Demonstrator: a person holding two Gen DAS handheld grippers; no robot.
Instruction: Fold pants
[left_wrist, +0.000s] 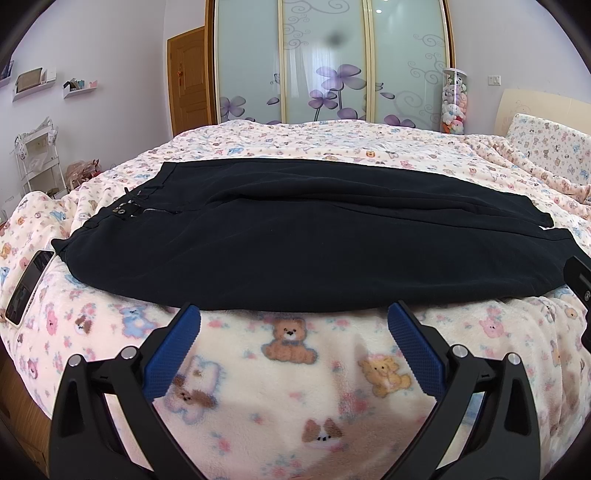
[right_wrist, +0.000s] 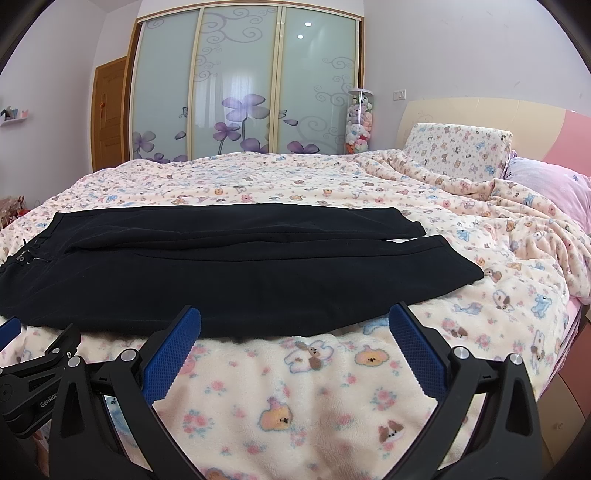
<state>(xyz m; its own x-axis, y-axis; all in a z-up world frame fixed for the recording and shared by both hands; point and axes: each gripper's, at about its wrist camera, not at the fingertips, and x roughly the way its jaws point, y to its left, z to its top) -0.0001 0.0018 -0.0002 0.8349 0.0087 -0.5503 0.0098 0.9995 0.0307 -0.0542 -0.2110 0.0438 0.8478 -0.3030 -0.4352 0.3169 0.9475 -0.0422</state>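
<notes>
1. Your bed (left_wrist: 295, 369) carries a bear-print fleece blanket (right_wrist: 314, 398).
2. Your black pants (left_wrist: 295, 251) lie flat across it, legs side by side, waistband to the left, cuffs to the right.
3. Your left gripper (left_wrist: 293, 325) hovers wide open, empty, near the pants' front edge.
4. Your right gripper (right_wrist: 294, 325) is likewise spread, holding nothing.
5. A phone (left_wrist: 27, 286) lies left of the waistband.

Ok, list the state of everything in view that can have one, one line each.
pants: unfolded, spread flat on the bed, legs side by side, waistband to the left.
left gripper: open, holding nothing, at the pants' near edge.
right gripper: open, holding nothing, at the pants' near edge.
phone: lying flat on the blanket, left of the pants.
wardrobe doors: closed.
wooden door: closed.
</notes>
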